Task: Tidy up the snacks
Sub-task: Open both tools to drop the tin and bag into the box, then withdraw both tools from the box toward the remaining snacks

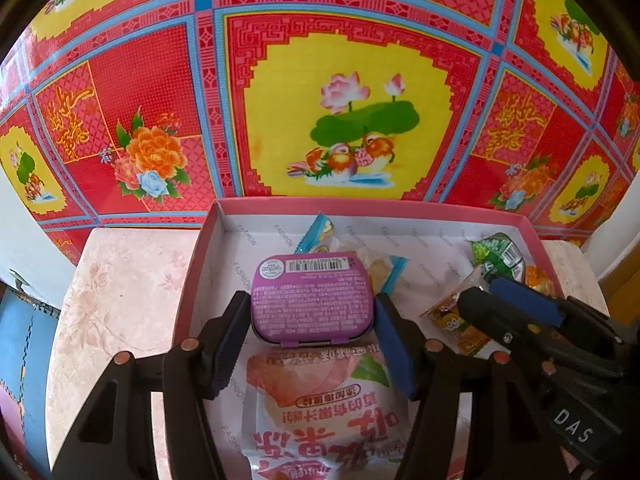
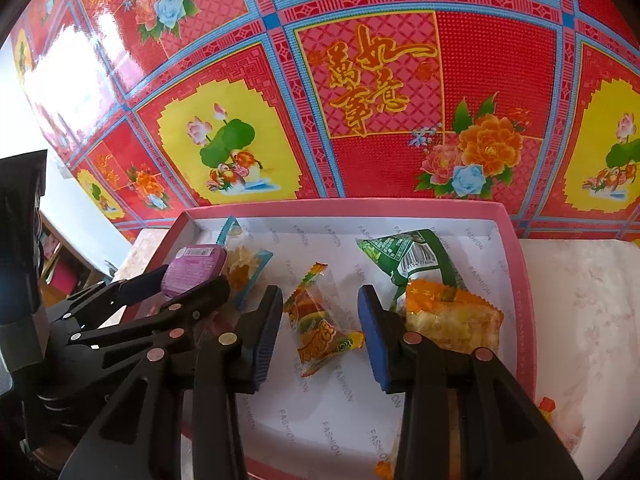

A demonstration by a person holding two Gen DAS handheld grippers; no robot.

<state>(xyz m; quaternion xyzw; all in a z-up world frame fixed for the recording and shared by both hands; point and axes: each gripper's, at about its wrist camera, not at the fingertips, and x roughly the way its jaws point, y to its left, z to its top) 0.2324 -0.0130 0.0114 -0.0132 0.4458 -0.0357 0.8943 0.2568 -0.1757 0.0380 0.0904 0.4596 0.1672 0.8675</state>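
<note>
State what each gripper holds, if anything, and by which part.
The left gripper grips the purple tin by its two short sides, over the pink box. The right gripper holds nothing; its open fingers straddle a small candy packet.

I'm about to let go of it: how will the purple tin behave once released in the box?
The purple tin looks rigid, so the left tongs likely aren't deforming it. Flat and low, it should settle, not roll. Its smooth shell might slide on the peach pouch beneath.
</note>
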